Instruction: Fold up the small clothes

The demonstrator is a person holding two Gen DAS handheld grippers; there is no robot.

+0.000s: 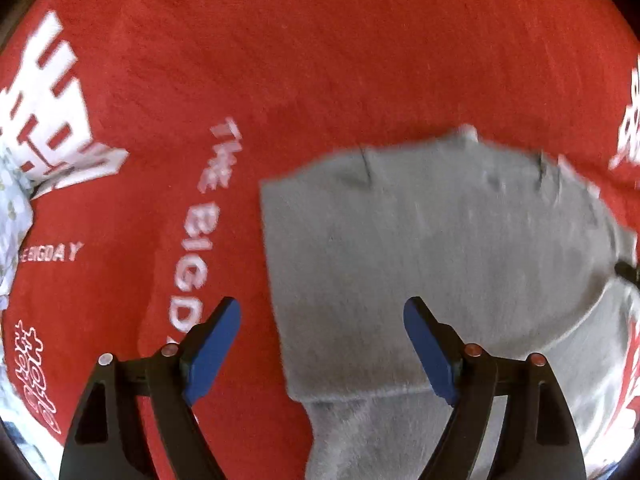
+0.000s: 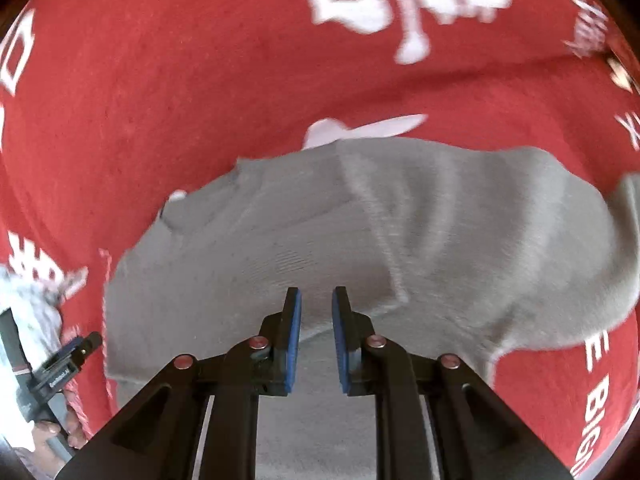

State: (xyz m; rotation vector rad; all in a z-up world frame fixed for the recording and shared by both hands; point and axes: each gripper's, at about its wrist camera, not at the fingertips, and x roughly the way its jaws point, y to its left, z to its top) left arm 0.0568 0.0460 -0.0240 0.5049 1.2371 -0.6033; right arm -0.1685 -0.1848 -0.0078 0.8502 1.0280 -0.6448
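No containers visible in either view.

Surface: a red cloth [image 1: 320, 60] with white printed lettering ("THE BIGDAY") and large white characters covers everything under both grippers. Weave looks coarse. At the far left edge of the left wrist view, a pale flower-patterned fabric [image 1: 10, 216] lies on the red cloth. Room beyond the cloth is dark; nothing can be made out.

Task item: a small grey garment [image 1: 420, 248] lies on the red cloth, right of the lettering in the left wrist view. It is folded over itself; a doubled edge runs across its near part, with a lower layer showing nearer the camera. Two short dark stitch marks sit near its far edge. In the right wrist view the garment [image 2: 360, 220] shows soft ridges and a white label peeking out at its far edge.

Left gripper [image 1: 322, 314]: fingers spread wide, above the garment's left edge, holding nothing.

Right gripper [image 2: 316, 300]: blue pads close together with a narrow gap, nothing between them, over the garment's near fold.
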